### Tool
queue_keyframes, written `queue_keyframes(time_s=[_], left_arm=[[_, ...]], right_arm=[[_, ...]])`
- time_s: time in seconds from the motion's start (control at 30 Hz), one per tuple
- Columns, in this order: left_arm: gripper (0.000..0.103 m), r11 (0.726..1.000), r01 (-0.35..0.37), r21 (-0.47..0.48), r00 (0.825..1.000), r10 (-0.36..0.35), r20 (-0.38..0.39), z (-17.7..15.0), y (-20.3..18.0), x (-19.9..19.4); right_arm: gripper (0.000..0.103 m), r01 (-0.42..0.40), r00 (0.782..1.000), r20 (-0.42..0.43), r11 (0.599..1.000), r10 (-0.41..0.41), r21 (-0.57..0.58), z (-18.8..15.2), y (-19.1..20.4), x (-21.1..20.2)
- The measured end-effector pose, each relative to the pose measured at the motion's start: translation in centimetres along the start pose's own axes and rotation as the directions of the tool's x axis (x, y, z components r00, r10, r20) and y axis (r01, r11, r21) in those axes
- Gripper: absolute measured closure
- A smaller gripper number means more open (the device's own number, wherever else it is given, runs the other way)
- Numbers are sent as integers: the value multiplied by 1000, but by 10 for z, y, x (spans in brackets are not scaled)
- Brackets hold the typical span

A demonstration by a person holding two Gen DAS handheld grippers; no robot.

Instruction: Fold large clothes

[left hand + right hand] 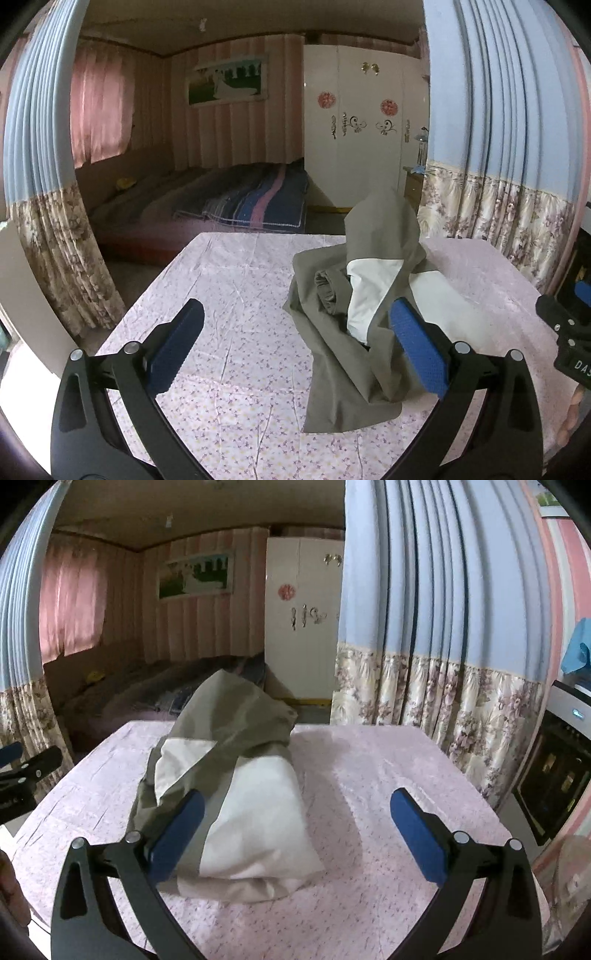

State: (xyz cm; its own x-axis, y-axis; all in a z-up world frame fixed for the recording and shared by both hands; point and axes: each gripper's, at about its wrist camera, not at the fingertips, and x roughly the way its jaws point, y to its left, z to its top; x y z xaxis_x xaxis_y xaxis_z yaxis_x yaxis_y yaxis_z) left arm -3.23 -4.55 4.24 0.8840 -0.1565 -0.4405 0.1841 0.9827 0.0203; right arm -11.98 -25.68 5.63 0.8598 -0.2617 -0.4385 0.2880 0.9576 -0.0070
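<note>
Garment: an olive garment (343, 373) with a white lining, crumpled in a heap near the middle of the surface (229, 288).
Long axis: runs from the near edge toward the far edge.
Left gripper (295, 347): released, empty; heap lies to its right.
Right gripper (297, 830): spread wide, empty; heap lies to its left, seemingly nearer.

Home bedroom: a low bed (207, 199) with striped blanket (255, 199), white wardrobe (354, 122) with floral stickers, pink window curtain (99, 114), framed picture (227, 83) on the wall, blue floral drapes (443, 627), table under a pink flowered cloth (229, 295).
</note>
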Motion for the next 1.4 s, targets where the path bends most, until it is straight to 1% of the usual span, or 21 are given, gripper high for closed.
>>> queue_keyframes(time_s=[0.07, 0.17, 0.2, 0.23, 0.33, 0.43, 0.53, 0.63, 0.87, 1.1, 1.4], left_arm=[[3, 999, -30, 42, 1000, 30, 9, -1, -7, -2], [3, 985, -135, 106, 990, 132, 41, -4, -21, -7], [3, 980, -160, 121, 987, 155, 52, -6, -25, -8], [3, 977, -169, 130, 985, 163, 54, -7, -27, -9], [3, 979, -155, 136, 988, 152, 28, -8, -31, -8], [3, 982, -139, 131, 990, 140, 6, -8, -33, -7], [3, 988, -104, 118, 994, 106, -13, -9, -32, -7], [3, 992, -82, 93, 996, 85, -34, -10, -30, -4], [3, 993, -80, 87, 995, 85, -55, -10, -30, 3], [3, 996, -58, 73, 995, 63, -73, -7, -29, 8], [3, 996, -62, 67, 994, 68, -86, -6, -26, 14]], right_arm=[[2, -20, 1000, -24, 1000, 21, 7, 0, 1, 0], [2, -47, 998, -35, 999, 48, 23, -2, 1, -4], [2, -55, 998, -39, 998, 56, 26, -2, 0, -5], [2, -61, 997, -43, 998, 63, 29, -2, 0, -6], [2, -69, 996, -49, 997, 70, 35, -1, 0, -7], [2, -54, 998, -42, 998, 55, 33, -1, 0, -8], [2, -37, 999, -36, 999, 38, 40, -1, -2, -8], [2, -48, 998, -46, 997, 50, 56, -1, -5, -4], [2, -23, 997, -74, 998, 27, 52, -2, -6, 8], [2, -9, 996, -85, 998, 14, 54, -1, -8, 16], [2, 3, 995, -97, 1000, -1, 27, 0, -2, 26]])
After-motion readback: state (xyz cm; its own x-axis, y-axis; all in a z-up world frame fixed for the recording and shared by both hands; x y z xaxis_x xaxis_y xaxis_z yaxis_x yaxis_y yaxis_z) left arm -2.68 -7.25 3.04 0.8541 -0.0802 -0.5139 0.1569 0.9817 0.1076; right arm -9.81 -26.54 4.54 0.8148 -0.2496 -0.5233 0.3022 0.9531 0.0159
